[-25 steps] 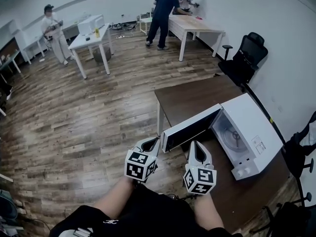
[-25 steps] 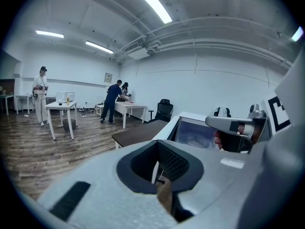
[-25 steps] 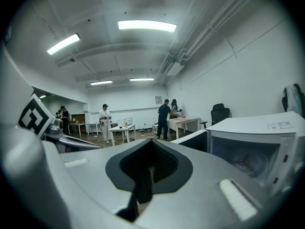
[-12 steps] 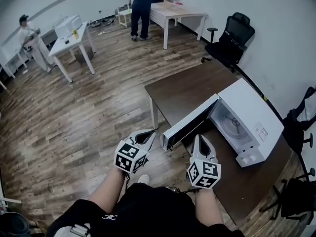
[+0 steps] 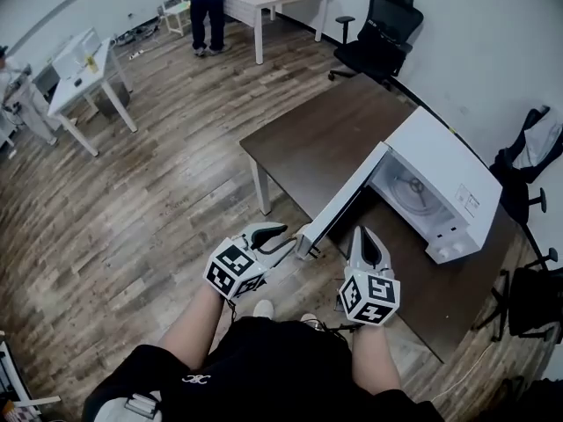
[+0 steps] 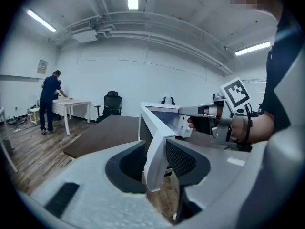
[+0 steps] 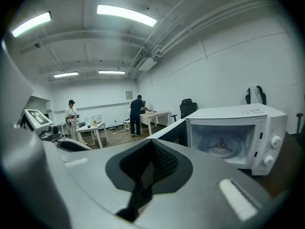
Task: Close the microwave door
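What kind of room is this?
Probably an office or workroom: white desks stand on a wooden floor, there is a black office chair, and a microwave sits on a brown table.

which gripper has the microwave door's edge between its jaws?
The left gripper: its jaws have just been opening and straddle the free edge of the open microwave door, not clamping it. The right gripper sits beside the door, jaws shut on nothing.
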`<move>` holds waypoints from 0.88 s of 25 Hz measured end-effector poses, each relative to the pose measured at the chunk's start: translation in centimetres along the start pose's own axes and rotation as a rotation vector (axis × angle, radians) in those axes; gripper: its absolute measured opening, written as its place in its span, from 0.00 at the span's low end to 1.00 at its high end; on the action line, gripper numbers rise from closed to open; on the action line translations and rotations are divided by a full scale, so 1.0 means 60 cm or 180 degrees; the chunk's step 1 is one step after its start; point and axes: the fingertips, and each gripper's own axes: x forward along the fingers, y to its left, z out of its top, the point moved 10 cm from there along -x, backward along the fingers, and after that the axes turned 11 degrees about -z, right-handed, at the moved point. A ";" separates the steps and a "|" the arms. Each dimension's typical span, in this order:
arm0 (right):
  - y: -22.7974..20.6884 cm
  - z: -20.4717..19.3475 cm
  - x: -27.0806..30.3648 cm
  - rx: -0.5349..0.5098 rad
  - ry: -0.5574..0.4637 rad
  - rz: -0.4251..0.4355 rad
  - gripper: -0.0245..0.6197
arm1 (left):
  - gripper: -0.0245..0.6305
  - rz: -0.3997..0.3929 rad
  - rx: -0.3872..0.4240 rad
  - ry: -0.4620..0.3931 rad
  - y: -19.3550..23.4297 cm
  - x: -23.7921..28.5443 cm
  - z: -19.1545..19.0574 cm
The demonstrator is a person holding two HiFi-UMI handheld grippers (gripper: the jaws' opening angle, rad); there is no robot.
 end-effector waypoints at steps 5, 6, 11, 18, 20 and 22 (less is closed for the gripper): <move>0.008 -0.006 -0.017 0.0016 0.0002 -0.0308 0.05 | 0.24 -0.0313 0.0182 0.0188 0.018 0.030 -0.006; 0.009 -0.009 -0.022 0.0029 0.0007 -0.0373 0.05 | 0.24 -0.0365 0.0222 0.0229 0.022 0.035 -0.008; 0.004 -0.025 -0.042 0.0113 0.0041 -0.0697 0.05 | 0.25 -0.0617 0.0430 0.0422 0.032 0.060 -0.013; -0.012 -0.033 -0.065 0.0217 0.0042 -0.1000 0.05 | 0.26 -0.0888 0.0637 0.0482 0.028 0.077 -0.005; -0.018 -0.037 -0.071 0.0229 0.0047 -0.1063 0.05 | 0.28 -0.0916 0.0680 0.0467 0.023 0.086 -0.003; -0.023 -0.039 -0.078 0.0228 0.0048 -0.1127 0.05 | 0.33 -0.0925 0.0678 0.0449 0.019 0.092 -0.002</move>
